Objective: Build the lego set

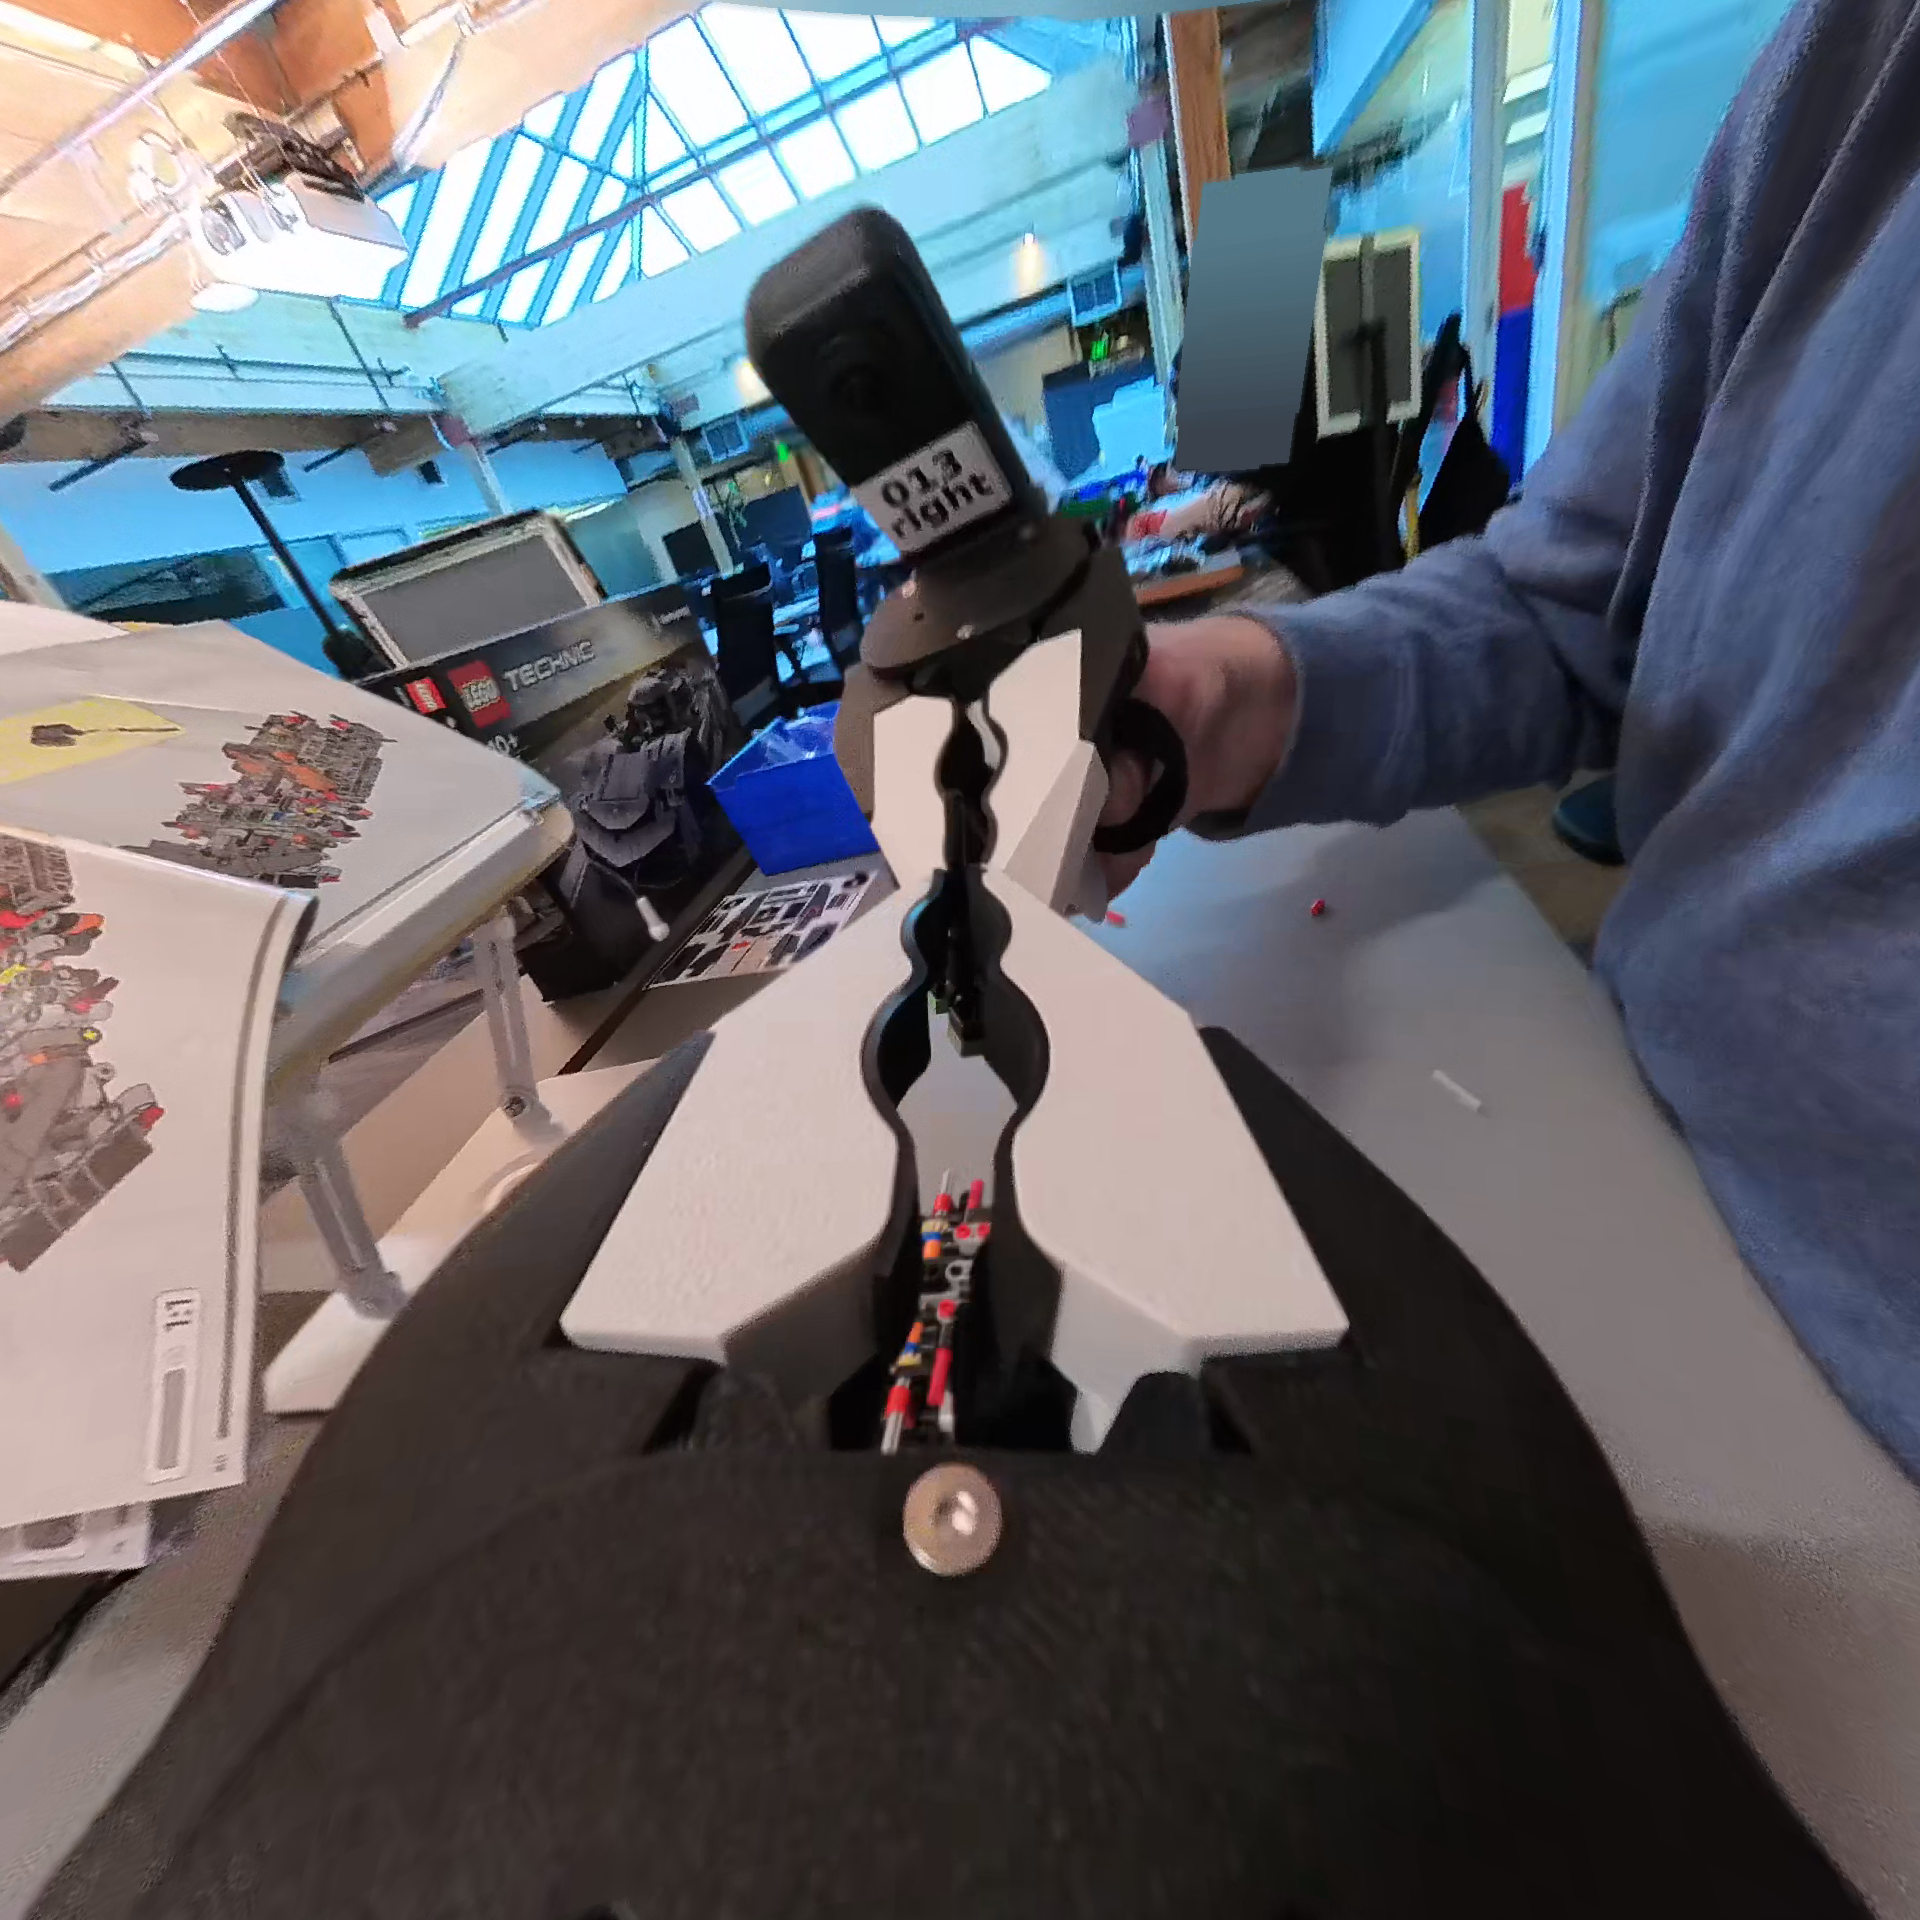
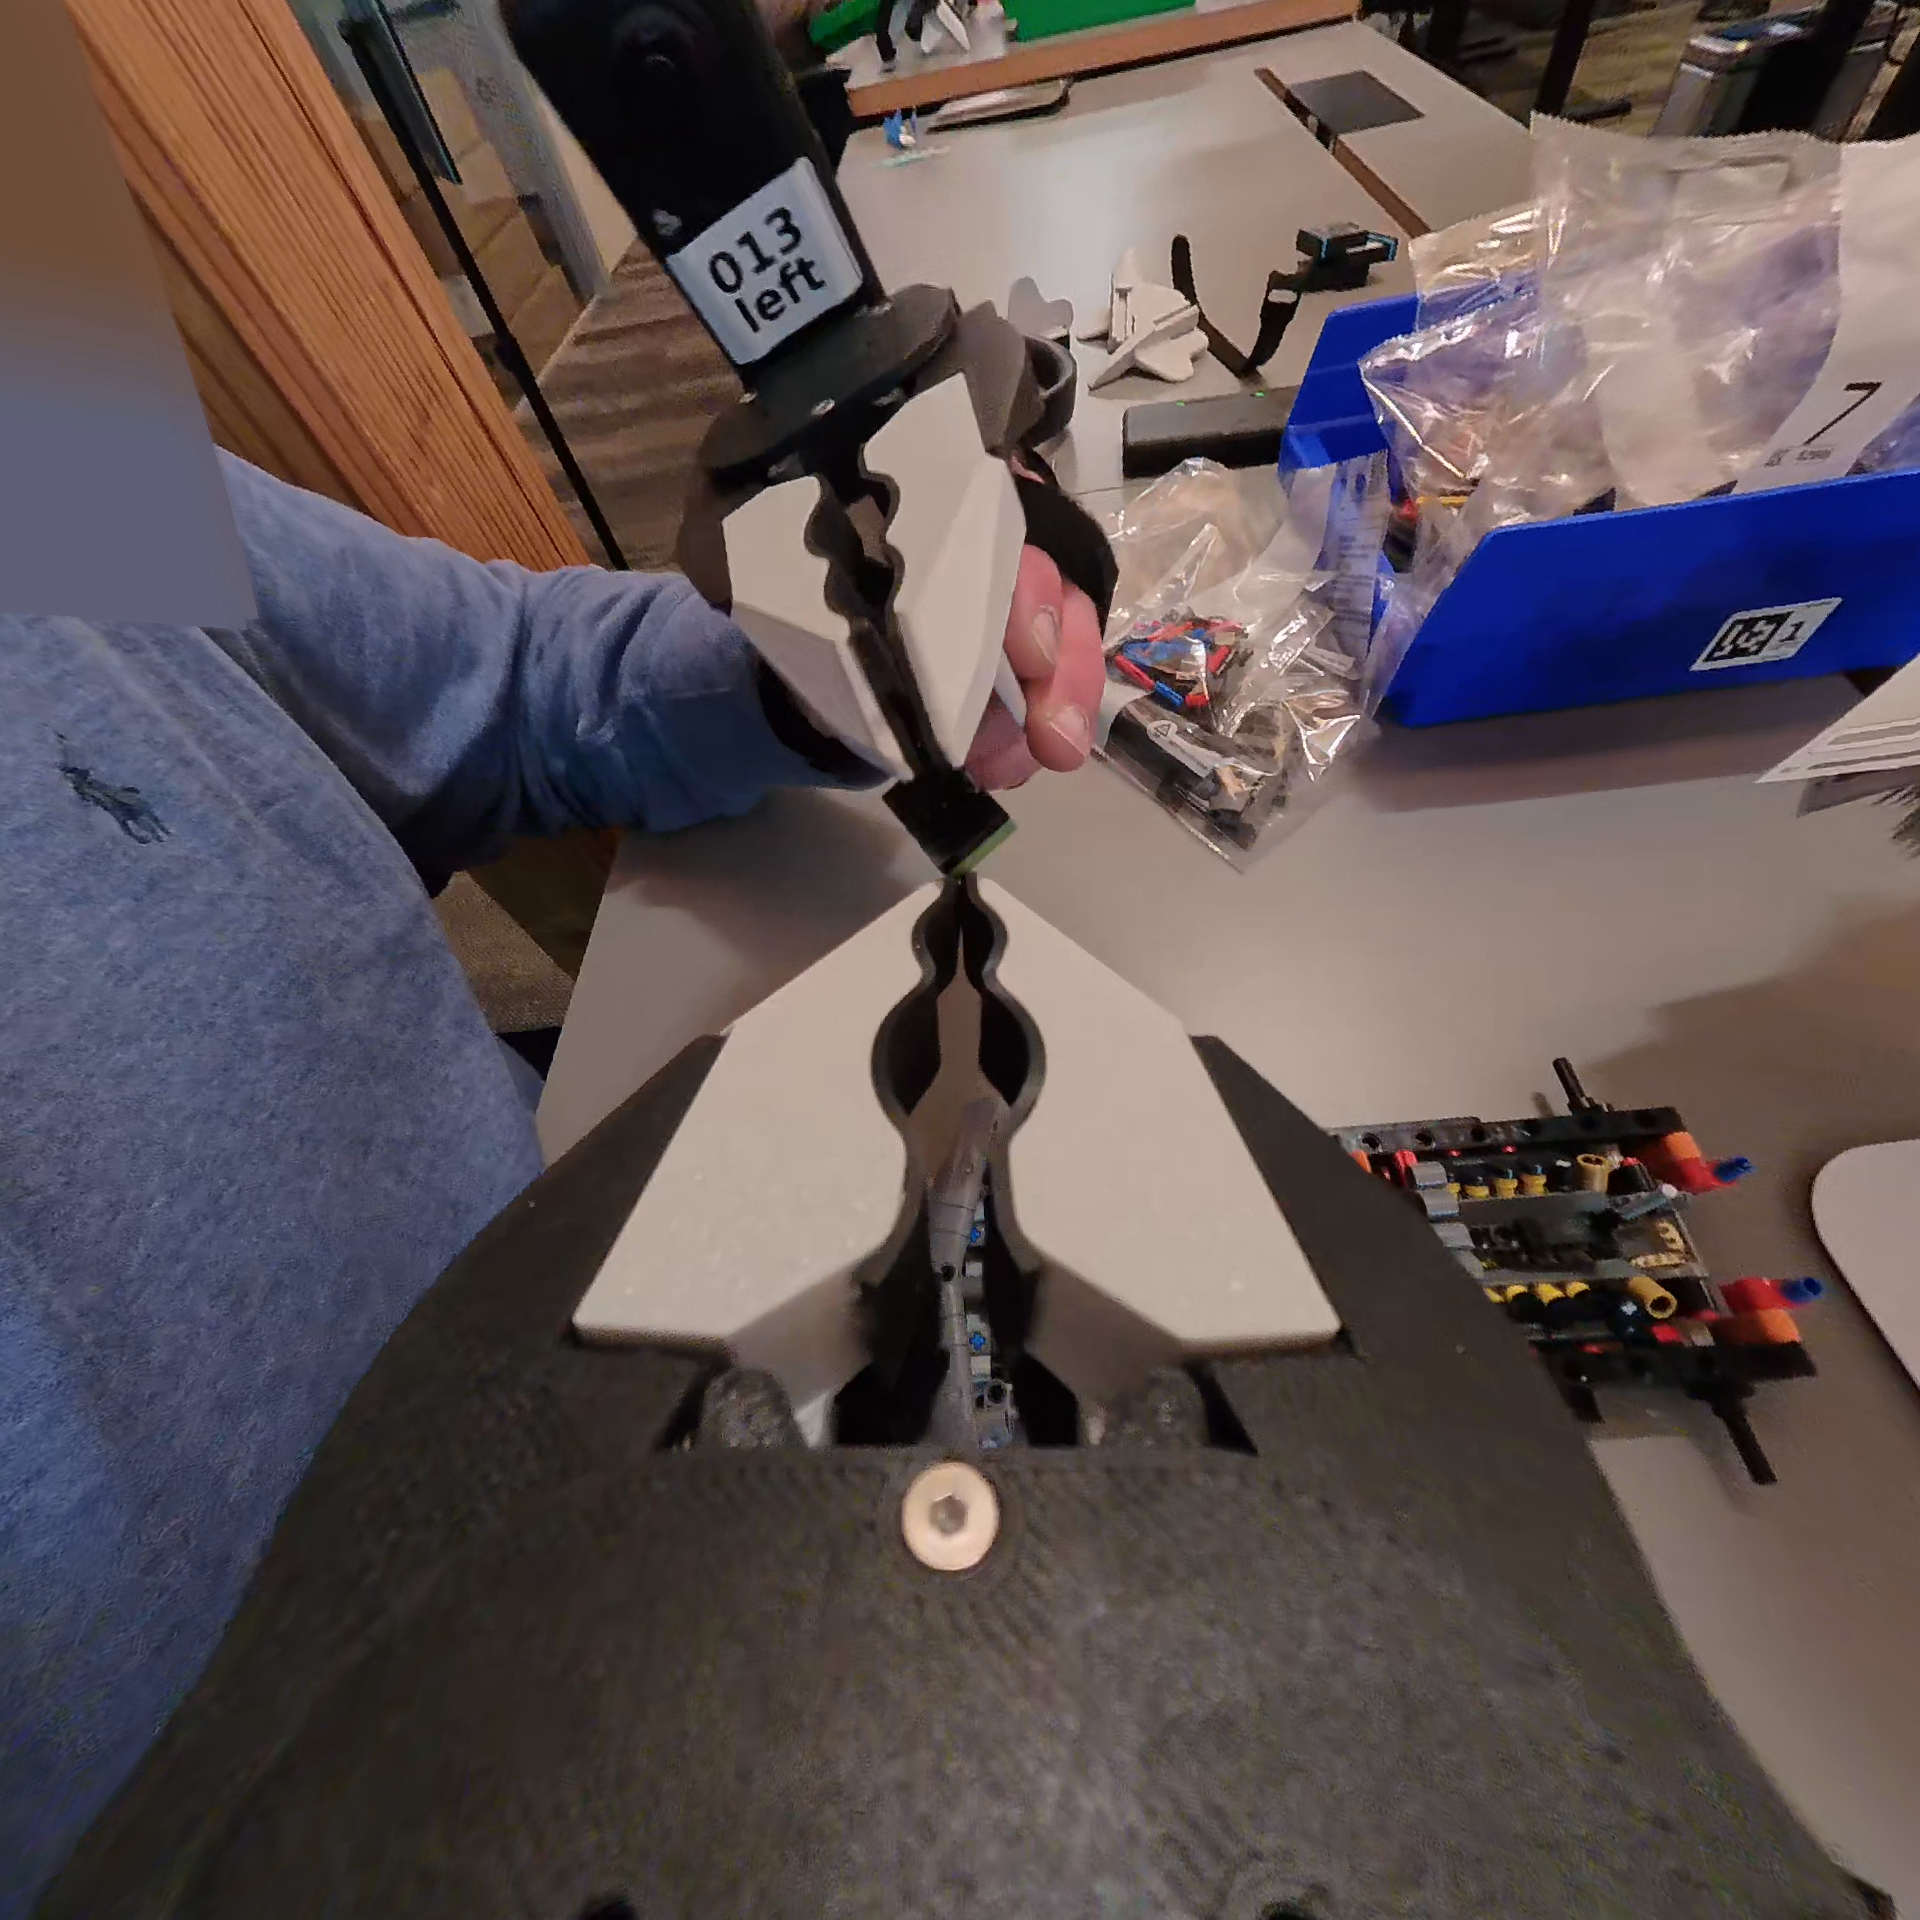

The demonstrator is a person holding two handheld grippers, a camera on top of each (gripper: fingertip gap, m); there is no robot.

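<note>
being small, light and rigid, the black lego piece (image 2: pixel 951 821) is clamped at its end by the left gripper (image 2: pixel 935 779), while the right gripper (image 2: pixel 961 894) is nearly shut, grasping nothing visible.

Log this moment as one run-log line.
left tool: shut on small black piece | right tool: shut, tip to tip with left | both lifted above table | partial build: on table, untouched

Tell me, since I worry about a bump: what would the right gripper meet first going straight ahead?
Probably the small black piece held by the left gripper, just beyond the right gripper tips; depth is unclear.
</note>
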